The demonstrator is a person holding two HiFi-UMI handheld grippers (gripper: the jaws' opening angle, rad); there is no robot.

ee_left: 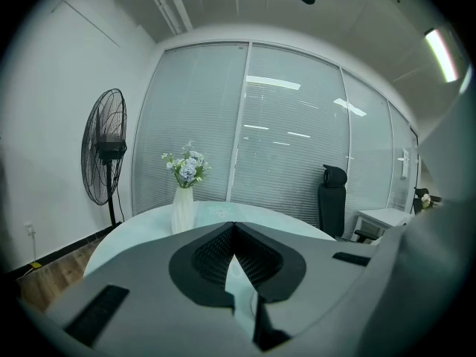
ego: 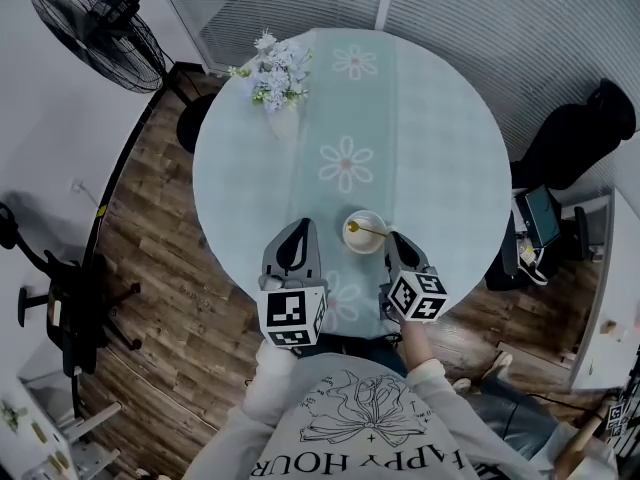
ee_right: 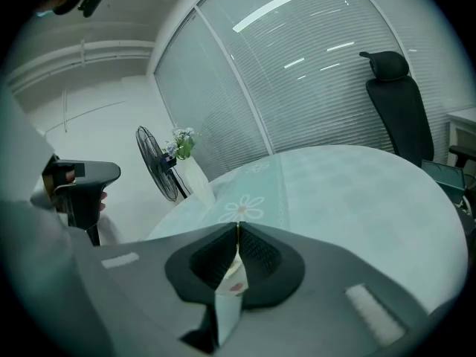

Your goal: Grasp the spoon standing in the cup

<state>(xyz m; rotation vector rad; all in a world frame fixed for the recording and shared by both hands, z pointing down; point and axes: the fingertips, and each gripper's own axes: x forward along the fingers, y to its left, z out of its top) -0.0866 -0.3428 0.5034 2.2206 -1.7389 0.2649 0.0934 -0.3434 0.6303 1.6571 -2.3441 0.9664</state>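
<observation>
Pale green, the round table (ego: 440, 168) carries the cup (ego: 365, 245) at lower centre of the frame, the spoon (ego: 368, 231) in it leaning right, its handle pinched by the right tongs (ego: 392, 238), while the left tongs (ego: 299, 224), closed and empty, sit just left.

Room inventory, counted from beside the table:
- Round table (ego: 440, 168): 1
- Cup (ego: 372, 244): 1
- Spoon (ego: 368, 230): 1
- Vase (ego: 283, 120): 1, with 1 bunch of flowers (ego: 275, 68)
- Daisy prints (ego: 345, 163) on the tablecloth: 3
- Standing fan (ego: 95, 28): 1
- High-backed black chair (ego: 585, 133): 1
- Hand-held grippers: 2, the left gripper (ego: 299, 225) and the right gripper (ego: 394, 237)
- Marker cubes (ego: 292, 315): 2, 1 per gripper
- Person (ego: 360, 418): 1
</observation>
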